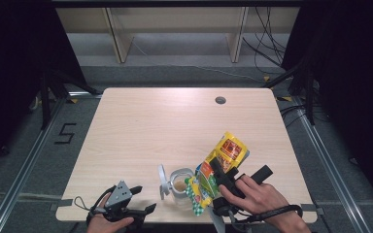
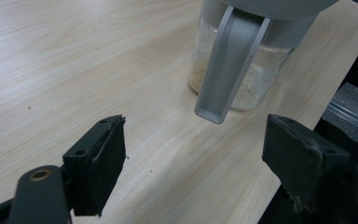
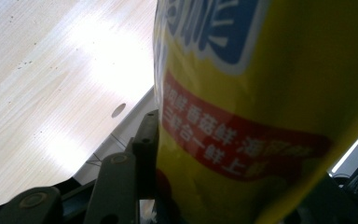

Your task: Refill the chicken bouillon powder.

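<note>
Right gripper (image 1: 219, 171) clamped mid-body on yellow pouch (image 1: 218, 167), tipped mouth-down over jar (image 1: 180, 183) just left of it. Pouch soft, slick film, contents shift; grip mid-body, firm. Left gripper (image 1: 135, 200) jaws wide, empty, short of jar handle (image 2: 228, 65). Jar rigid, looks breakable. Table (image 1: 175, 121) smooth wood; shelves (image 1: 175, 29) beyond, dark room.

Your bag (image 1: 218, 167) leans over the jar (image 1: 180, 183) on the table (image 1: 150, 121), just right of it.
</note>
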Demonstrator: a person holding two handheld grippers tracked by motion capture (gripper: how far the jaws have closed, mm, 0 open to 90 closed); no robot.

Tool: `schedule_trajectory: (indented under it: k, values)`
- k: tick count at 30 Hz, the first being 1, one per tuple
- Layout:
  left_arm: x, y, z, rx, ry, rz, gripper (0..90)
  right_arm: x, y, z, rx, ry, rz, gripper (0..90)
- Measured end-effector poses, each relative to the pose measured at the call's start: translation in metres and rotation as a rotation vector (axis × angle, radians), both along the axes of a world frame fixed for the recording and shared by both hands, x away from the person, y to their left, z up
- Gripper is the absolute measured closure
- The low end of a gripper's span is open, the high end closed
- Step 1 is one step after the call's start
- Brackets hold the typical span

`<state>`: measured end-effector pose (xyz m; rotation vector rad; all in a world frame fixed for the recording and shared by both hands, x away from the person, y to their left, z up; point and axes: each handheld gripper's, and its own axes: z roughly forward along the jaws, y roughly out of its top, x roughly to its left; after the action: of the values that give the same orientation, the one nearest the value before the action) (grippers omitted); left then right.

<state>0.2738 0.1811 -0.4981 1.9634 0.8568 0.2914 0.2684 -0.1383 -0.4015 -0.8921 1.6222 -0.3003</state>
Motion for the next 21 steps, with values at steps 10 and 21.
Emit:
schedule_trajectory:
  k: [10, 21]
  values:
    - [0.0001, 0.0001, -0.0001, 0.001, -0.001, 0.0, 20.7, 0.0, -0.0012, -0.0003, 0.001, 0.012, -0.016, 56.9]
    - [0.0001, 0.0002, 0.0001, 0.002, -0.002, 0.001, 20.7, 0.0008, -0.0027, 0.0018, 0.004, 0.004, -0.008, 56.9]
